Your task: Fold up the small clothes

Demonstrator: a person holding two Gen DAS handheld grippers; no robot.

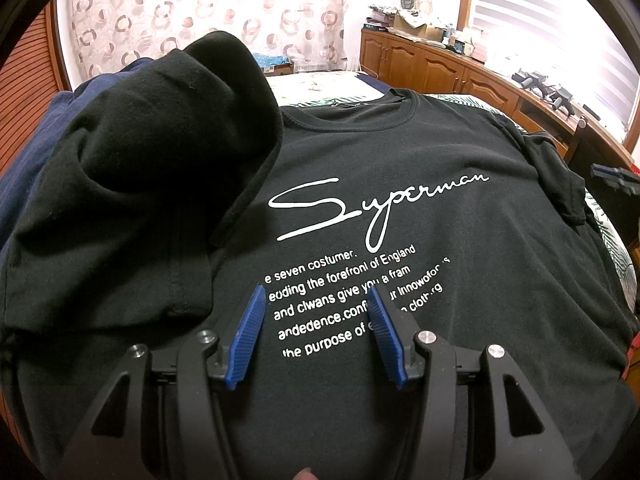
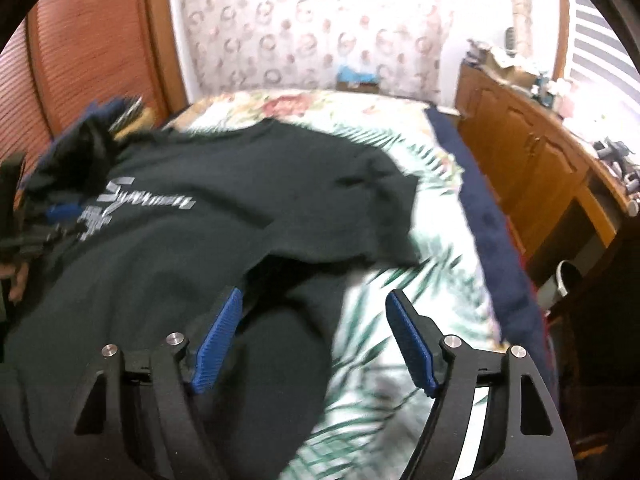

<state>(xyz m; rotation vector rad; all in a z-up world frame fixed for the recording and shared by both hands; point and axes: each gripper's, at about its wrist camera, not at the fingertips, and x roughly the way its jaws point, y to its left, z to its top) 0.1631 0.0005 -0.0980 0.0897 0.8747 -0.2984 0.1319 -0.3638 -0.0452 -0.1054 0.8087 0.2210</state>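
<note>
While the black T-shirt lies print-up across the floral bedspread, collar at the far end and hem towards the person, its long axis runs straight away from both tools; one sleeve side is already folded over the chest, beside the white lettering; left gripper hangs over the lower print, jaws parted, nothing between them; right gripper sits at the shirt's open edge, jaws wide, empty, one blue pad over cloth and the other over bedspread, though blur leaves contact unclear; unfolded sleeve lies just ahead of the right gripper, plainly the nearer tool; navy garments heaped beyond the fold
</note>
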